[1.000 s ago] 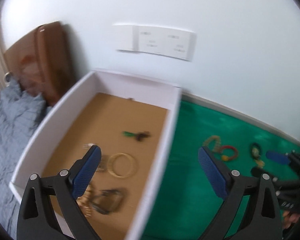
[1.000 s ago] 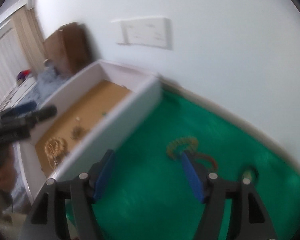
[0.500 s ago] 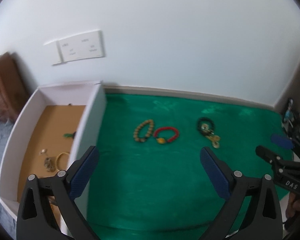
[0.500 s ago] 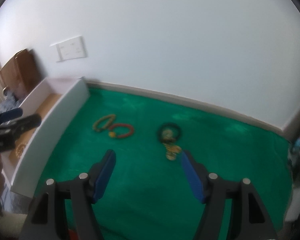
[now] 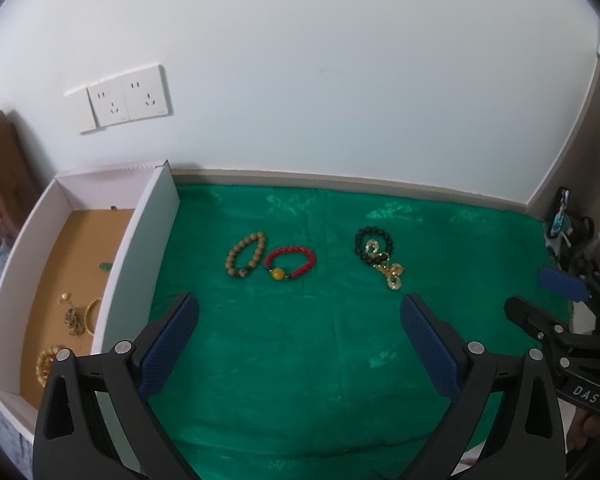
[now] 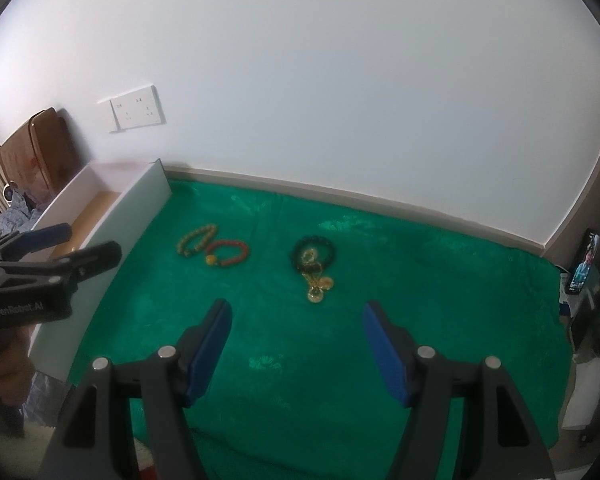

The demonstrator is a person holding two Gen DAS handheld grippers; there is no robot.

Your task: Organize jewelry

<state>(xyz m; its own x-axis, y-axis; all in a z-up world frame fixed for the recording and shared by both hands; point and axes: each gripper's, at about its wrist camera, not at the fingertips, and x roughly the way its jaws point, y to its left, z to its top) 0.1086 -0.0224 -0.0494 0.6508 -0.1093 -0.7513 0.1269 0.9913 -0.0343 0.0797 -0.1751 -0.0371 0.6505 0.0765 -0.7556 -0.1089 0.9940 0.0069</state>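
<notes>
On the green cloth (image 5: 300,360) lie a tan bead bracelet (image 5: 246,255), a red bead bracelet (image 5: 290,263) with a yellow bead, and a dark bead bracelet (image 5: 374,245) with gold charms. They also show in the right wrist view: the tan bracelet (image 6: 196,240), the red bracelet (image 6: 227,253), the dark bracelet (image 6: 314,256). A white box (image 5: 4,280) at the left holds several gold pieces (image 5: 74,316). My left gripper (image 5: 298,320) is open and empty, short of the bracelets. My right gripper (image 6: 296,320) is open and empty, short of the dark bracelet.
A white wall with a double socket (image 5: 126,98) stands behind the cloth. A brown headboard (image 6: 40,148) and grey bedding are at the far left. A phone (image 6: 586,260) stands at the right edge of the cloth, with dark clutter beside it.
Both grippers have swung right, away from the white box, and now face the bracelets on the green cloth. Both stayed open and empty.
</notes>
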